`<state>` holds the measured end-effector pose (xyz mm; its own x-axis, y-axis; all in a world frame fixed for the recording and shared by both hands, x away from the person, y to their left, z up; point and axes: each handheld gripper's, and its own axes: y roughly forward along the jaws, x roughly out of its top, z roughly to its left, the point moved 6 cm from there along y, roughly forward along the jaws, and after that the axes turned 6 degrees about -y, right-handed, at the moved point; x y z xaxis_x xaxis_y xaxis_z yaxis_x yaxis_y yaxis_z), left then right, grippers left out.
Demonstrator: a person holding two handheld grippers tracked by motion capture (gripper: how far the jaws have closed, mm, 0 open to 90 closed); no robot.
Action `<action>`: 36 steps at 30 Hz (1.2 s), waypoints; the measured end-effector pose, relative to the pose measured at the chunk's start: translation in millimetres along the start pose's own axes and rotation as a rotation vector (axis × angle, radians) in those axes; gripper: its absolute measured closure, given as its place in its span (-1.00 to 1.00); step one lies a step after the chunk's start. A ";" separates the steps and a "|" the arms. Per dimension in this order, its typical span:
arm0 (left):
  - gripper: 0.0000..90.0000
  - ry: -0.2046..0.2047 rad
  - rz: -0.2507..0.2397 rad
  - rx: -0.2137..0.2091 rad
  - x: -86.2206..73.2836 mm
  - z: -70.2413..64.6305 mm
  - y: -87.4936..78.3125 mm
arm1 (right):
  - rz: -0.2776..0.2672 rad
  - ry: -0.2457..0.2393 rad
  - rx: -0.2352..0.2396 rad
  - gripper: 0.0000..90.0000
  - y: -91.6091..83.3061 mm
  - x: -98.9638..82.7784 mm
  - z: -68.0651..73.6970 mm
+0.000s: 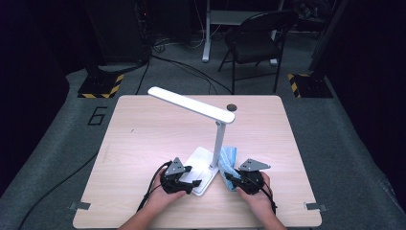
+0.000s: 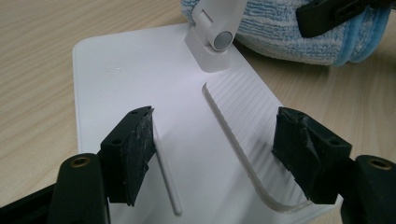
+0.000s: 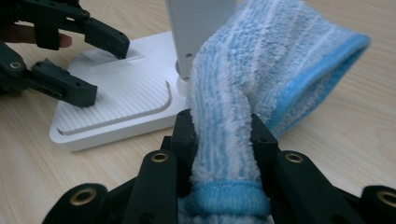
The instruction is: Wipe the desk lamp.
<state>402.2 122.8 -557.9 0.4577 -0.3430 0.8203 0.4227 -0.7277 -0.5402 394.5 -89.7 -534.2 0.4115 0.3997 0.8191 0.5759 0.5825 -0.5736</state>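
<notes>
Scene: A person sat at a pale wooden counter (image 1: 143, 143) with a two-jaw tool in each hand, a white desk lamp (image 1: 210, 143) standing between them.
Left tool (image 1: 191, 183): It hovered low over the lamp's flat white base (image 2: 140, 93), jaws spread wide to either side of the ribbed panel, gripping nothing.
Right tool (image 1: 230, 178): It was clenched on a blue-and-white striped cloth (image 3: 243, 93), the pads pinching a bunched fold of it from both sides.
Cloth: It lay just right of the lamp's upright post (image 3: 196, 28), pressed against the post near its foot, one end in the jaws and the rest draped onto the counter beside the base.
Lamp: Its long head reached up and to the left over the counter.
Hands: Both forearms entered from the near edge, the left hand (image 1: 160, 194) and right hand (image 1: 256, 191) close together on either side of the base.
Background: A black folding chair (image 1: 256, 38) stood on the grey floor beyond the counter.
</notes>
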 end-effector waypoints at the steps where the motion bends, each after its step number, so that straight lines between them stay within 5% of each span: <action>1: -0.35 -0.003 -0.009 0.007 0.2 -0.2 0.8 | -0.003 -0.005 0.007 0.55 1.7 1.3 1.4; 15: -0.36 -0.006 -0.001 0.007 1.2 -2.9 2.8 | 0.008 -0.076 0.070 0.56 21.0 9.5 9.4; 22: -0.36 -0.015 -0.008 0.022 1.3 -4.0 4.0 | 0.008 -0.075 0.093 0.56 24.1 9.6 8.8; 28: -0.36 -0.016 -0.008 0.024 1.2 -4.7 4.0 | 0.019 -0.116 0.091 0.57 27.2 11.6 10.4; 36: -0.35 -0.022 -0.009 0.037 1.3 -6.0 4.7 | 0.015 -0.108 0.083 0.57 29.3 14.0 9.5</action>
<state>400.1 115.3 -558.2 0.4702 -0.3230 0.8213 0.4555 -0.7083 -0.5393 410.5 -60.2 -539.4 0.3383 0.4800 0.8094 0.5084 0.6306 -0.5864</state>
